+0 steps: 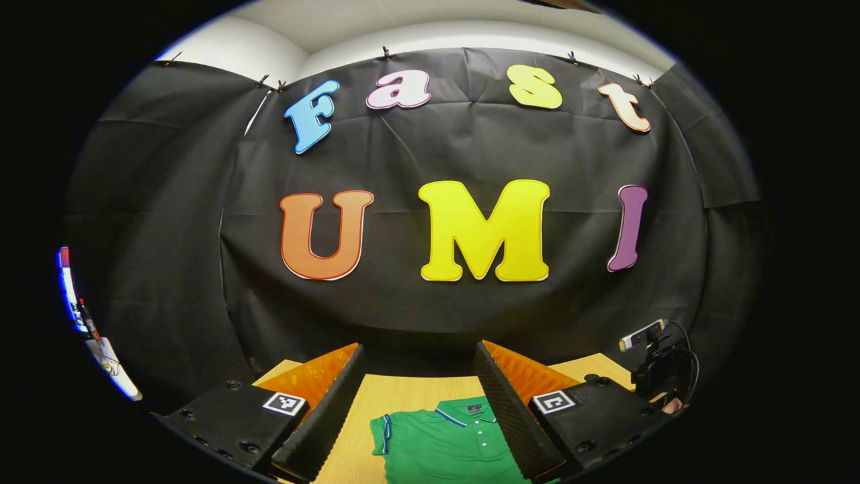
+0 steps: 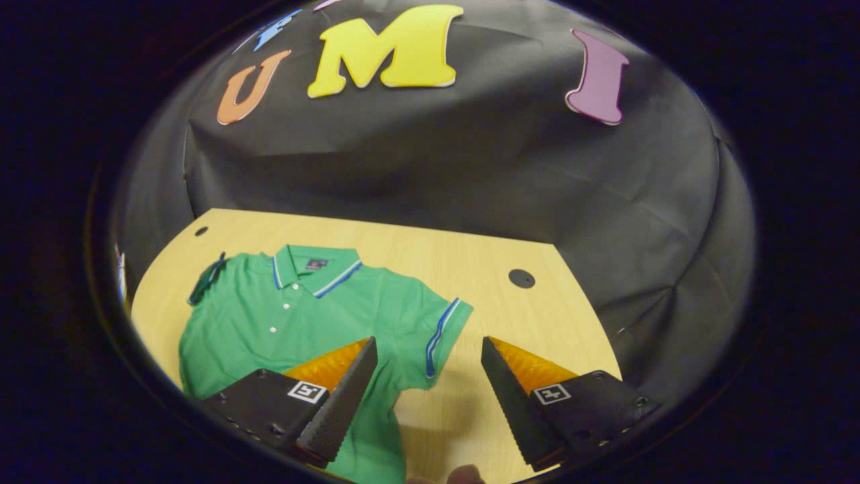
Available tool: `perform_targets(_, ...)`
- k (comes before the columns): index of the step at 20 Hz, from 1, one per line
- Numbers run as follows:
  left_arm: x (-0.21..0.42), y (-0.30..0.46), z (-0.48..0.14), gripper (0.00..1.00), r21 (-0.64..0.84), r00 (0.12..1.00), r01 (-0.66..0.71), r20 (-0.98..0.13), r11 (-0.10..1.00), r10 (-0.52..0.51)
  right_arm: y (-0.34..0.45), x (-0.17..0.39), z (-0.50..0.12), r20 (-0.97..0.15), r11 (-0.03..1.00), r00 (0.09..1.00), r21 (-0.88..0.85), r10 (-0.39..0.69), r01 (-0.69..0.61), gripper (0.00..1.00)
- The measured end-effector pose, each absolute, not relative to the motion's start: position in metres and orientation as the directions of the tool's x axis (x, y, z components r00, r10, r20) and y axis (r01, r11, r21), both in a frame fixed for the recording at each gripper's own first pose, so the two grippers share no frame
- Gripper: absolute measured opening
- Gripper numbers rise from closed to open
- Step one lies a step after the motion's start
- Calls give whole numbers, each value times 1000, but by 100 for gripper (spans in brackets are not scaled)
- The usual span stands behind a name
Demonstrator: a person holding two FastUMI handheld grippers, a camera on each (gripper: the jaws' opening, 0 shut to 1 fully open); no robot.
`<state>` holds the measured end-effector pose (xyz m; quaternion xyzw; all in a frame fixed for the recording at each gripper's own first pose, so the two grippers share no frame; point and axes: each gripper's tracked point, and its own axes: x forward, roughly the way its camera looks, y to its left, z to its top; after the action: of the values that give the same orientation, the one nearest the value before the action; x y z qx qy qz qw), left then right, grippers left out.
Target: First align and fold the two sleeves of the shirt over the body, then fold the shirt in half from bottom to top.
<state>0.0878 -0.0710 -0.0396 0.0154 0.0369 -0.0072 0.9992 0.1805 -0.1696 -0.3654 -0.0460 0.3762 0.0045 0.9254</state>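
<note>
A green polo shirt (image 2: 295,316) with blue-and-white trim lies flat on the wooden table (image 2: 510,316), collar toward the back wall, both short sleeves spread out. In the right gripper view, my right gripper (image 2: 428,359) hangs open above the table, just in front of the shirt's right sleeve (image 2: 440,336); nothing sits between its fingers. In the left gripper view, my left gripper (image 1: 420,363) is open and held level, high over the shirt (image 1: 447,447), whose collar and one sleeve (image 1: 381,433) show between its fingers.
A black camera device on a stand (image 1: 662,366) with a cable sits at the table's right side in the left gripper view. The tabletop has two round dark holes (image 2: 521,278) near its back edge. Bare wood lies right of the shirt.
</note>
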Motion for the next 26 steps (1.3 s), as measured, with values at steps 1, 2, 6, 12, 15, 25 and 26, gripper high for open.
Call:
perform_targets(1,89,-71,-42,100,30,997,12,-80,999,-9,-173,185,-379,-715,996,699,-77,-25,-43,95)
perform_targets(2,91,-72,-45,100,29,996,7,-91,1000,-4,-177,189,-392,-734,996,678,-77,-29,-41,95)
perform_targets(6,97,-70,-53,100,29,993,-9,-116,1000,13,-181,199,-423,-777,997,629,-60,-24,-37,95)
perform_targets(12,105,-69,-61,100,38,990,-20,-139,999,25,-177,198,-447,-831,1000,556,23,19,1,39)
perform_targets(15,108,-71,-59,100,45,990,-13,-139,999,19,-181,201,-446,-835,998,551,40,11,40,3)
perform_targets(25,105,-65,-56,100,26,991,-18,-129,999,22,-165,208,-392,-791,995,610,88,43,44,0)
perform_targets(26,103,-62,-57,100,21,991,-22,-129,1000,25,-156,209,-386,-784,996,619,84,52,23,0)
